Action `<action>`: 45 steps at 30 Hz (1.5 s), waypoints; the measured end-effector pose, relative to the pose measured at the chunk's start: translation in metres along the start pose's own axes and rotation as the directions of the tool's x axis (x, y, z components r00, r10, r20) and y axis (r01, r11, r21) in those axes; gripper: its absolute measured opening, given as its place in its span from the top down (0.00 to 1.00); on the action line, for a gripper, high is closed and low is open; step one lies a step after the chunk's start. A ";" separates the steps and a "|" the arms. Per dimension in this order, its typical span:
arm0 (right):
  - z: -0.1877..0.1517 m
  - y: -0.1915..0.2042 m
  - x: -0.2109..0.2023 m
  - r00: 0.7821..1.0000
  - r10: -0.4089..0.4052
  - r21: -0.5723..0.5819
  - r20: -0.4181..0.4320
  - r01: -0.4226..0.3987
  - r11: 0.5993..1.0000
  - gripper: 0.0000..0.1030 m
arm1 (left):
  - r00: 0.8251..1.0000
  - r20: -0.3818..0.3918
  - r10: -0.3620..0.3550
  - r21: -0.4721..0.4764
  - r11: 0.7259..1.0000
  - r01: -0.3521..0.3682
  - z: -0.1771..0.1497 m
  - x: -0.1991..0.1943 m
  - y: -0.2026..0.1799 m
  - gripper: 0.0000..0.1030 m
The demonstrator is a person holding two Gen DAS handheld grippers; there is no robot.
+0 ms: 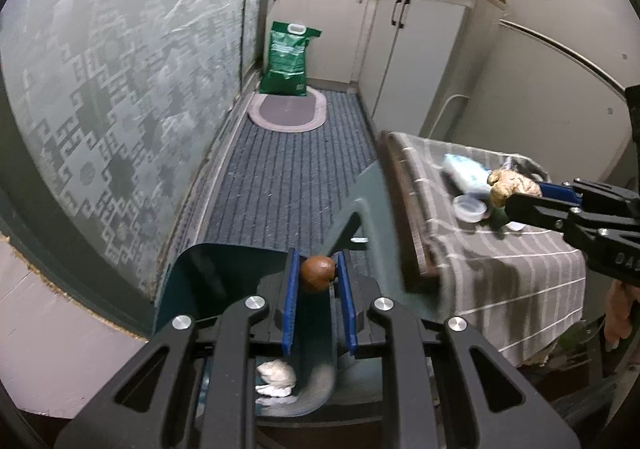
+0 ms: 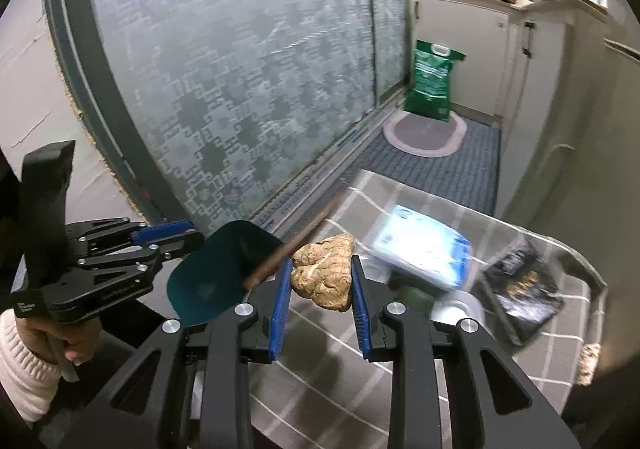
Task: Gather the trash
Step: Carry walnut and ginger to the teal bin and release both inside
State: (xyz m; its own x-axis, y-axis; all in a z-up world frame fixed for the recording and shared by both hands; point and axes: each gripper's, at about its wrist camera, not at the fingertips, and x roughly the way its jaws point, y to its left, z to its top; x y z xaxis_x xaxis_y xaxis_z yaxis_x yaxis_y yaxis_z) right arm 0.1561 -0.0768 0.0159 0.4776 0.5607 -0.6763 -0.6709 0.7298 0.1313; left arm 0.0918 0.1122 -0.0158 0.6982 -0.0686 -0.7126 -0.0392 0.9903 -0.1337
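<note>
Left gripper is clamped on a brown knob, frame centre; the knob looks to be the end of a handle on the teal dustpan held below it. A white wad is seen in the pan, bottom centre.

Right gripper is closed on a tan crumpled paper ball, held above the striped cloth on the table, just right of the pan.

Left on the cloth: blue-white pack, round lidded tub, black packet at right. All blurred.

A green bag is seen at upper centre, well apart.
</note>
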 end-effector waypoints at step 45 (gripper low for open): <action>-0.001 0.129 0.168 0.937 0.062 -0.136 -0.343 -0.115 0.984 0.73 | 0.964 -0.259 0.066 -0.026 0.997 -0.075 -0.070 0.039 0.096 0.77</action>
State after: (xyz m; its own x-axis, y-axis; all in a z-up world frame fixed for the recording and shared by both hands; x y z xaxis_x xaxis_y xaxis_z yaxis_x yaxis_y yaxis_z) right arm 0.1493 0.1114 -0.0811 0.2111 0.4365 -0.8746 -0.7925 0.6002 0.1082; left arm 0.0649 0.1965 -0.1048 0.4854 -0.0324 -0.8737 -0.1100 0.9891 -0.0978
